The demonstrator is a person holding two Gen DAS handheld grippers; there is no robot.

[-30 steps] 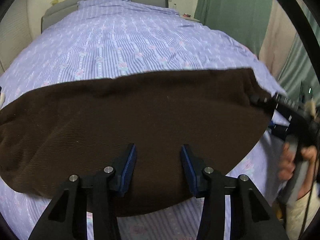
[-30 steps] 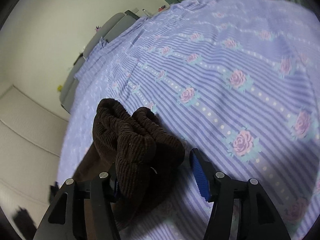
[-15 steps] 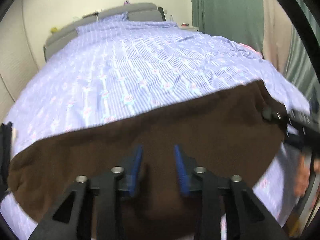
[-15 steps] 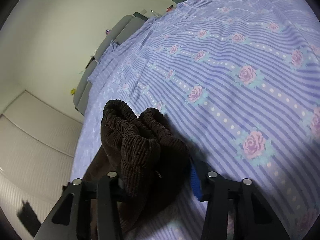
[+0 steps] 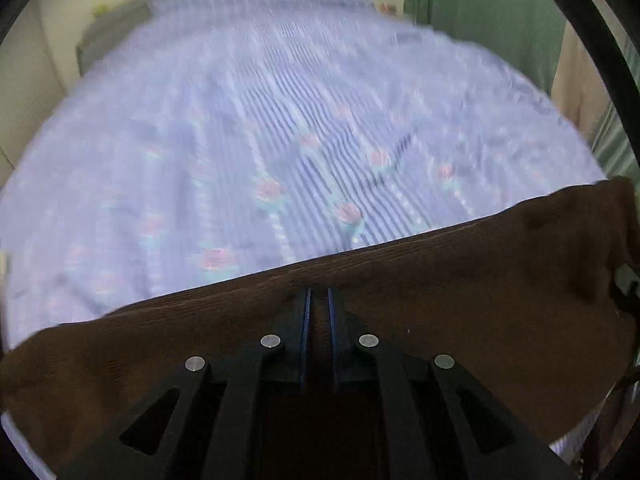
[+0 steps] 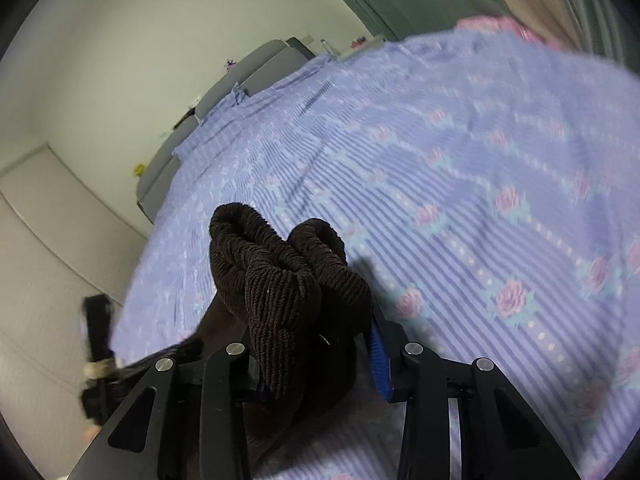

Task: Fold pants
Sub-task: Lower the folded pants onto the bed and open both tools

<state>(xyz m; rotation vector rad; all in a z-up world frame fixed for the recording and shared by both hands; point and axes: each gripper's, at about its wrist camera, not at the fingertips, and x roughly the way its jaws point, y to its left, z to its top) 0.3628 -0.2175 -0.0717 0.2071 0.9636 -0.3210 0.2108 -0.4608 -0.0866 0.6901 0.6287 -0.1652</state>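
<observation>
The dark brown corduroy pants (image 5: 460, 280) lie across the near part of the bed as a wide band. My left gripper (image 5: 318, 300) is shut on the pants' far edge, with a thin ridge of cloth pinched between its blue pads. In the right wrist view a thick bunch of the same pants (image 6: 288, 276) fills my right gripper (image 6: 316, 344), which is shut on it; the cloth hides the left pad. The right gripper's black body shows at the right edge of the left wrist view (image 5: 624, 284).
The bed carries a lavender striped sheet with pink roses (image 5: 280, 140) (image 6: 480, 200). A grey headboard (image 6: 224, 92) stands at the far end. Green curtains (image 5: 480, 12) hang at the right. The other gripper's black handle shows at the left (image 6: 96, 328).
My left gripper closed from open onto the pants' edge and the view shifted forward over the bed. My right gripper tightened on the bunched cloth and rose slightly.
</observation>
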